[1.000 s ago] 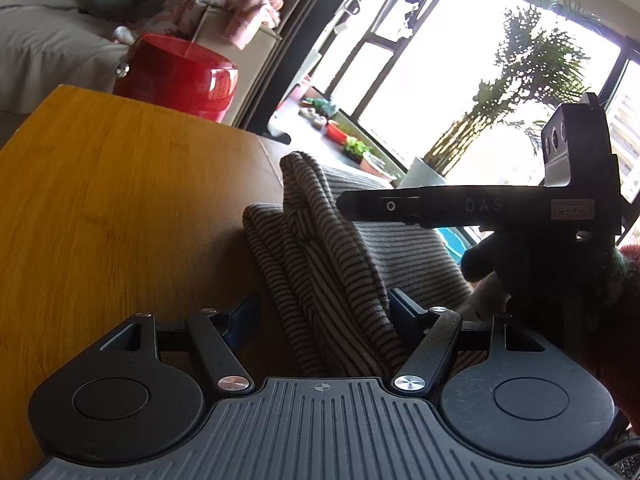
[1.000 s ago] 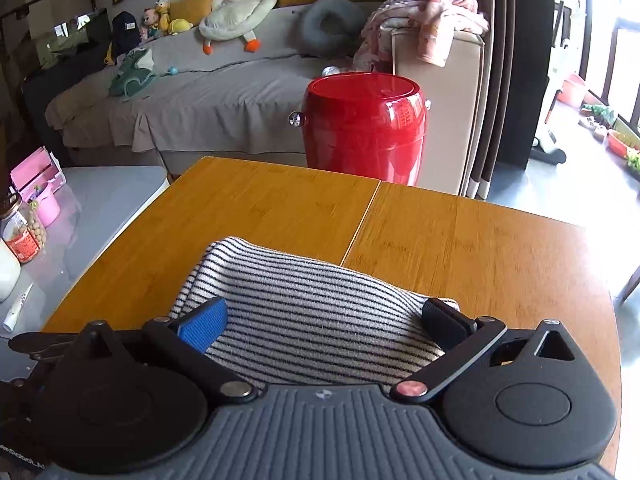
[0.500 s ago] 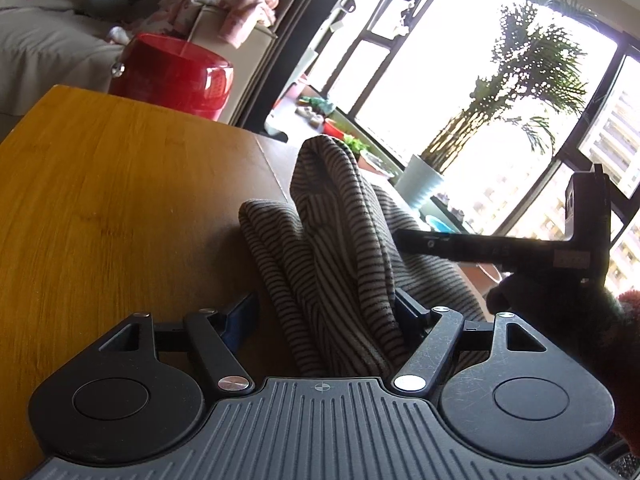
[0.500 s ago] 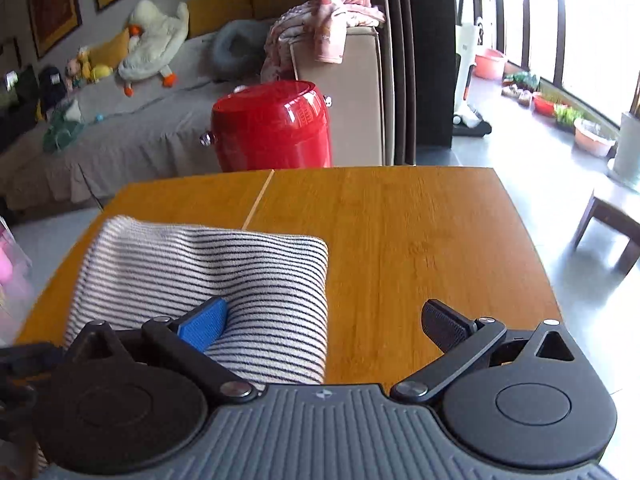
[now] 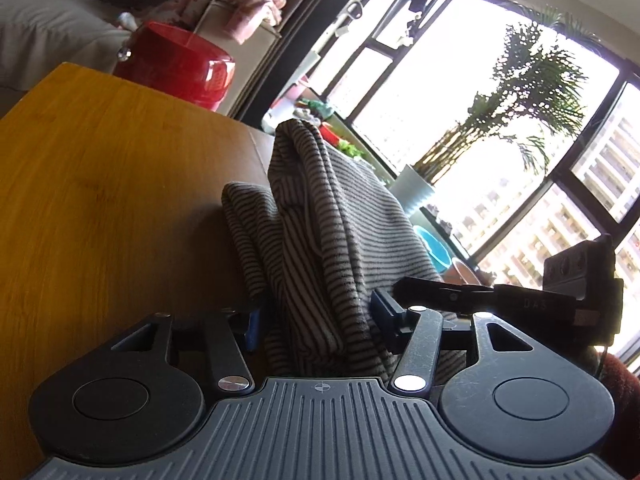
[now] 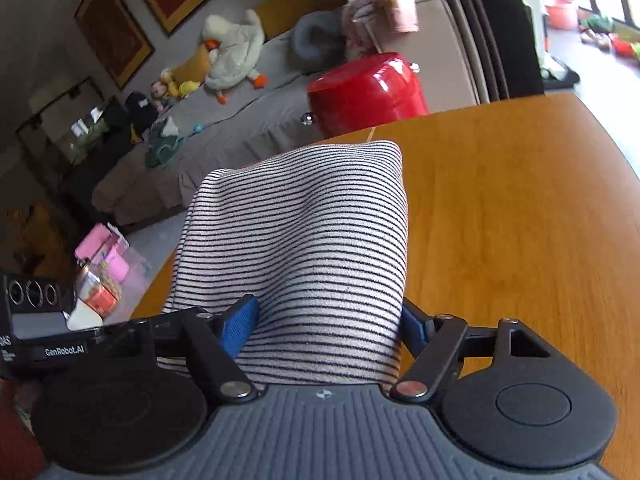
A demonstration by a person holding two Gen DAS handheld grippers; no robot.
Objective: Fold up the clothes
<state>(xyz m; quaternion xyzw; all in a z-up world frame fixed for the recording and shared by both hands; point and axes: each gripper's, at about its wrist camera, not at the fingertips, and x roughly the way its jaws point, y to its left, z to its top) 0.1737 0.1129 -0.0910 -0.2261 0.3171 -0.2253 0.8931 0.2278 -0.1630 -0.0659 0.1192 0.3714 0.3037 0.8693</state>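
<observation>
Both sets of jaws just closing on the striped garment (image 6: 304, 248), bunched on the wooden table (image 6: 520, 220): left gripper (image 5: 316, 320) pinching folds, right gripper (image 6: 328, 324) now straddling it, grip unclear; probably readying the next fold

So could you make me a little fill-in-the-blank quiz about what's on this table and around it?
1. The folded garment between the right gripper fingers has a ____ pattern.
2. The garment lies on a ____ table.
3. Beyond the table's far edge stands a shiny ____ round container.
4. The plush toy on the sofa is shaped like a ____.

Missing words: striped; wooden; red; duck
</observation>
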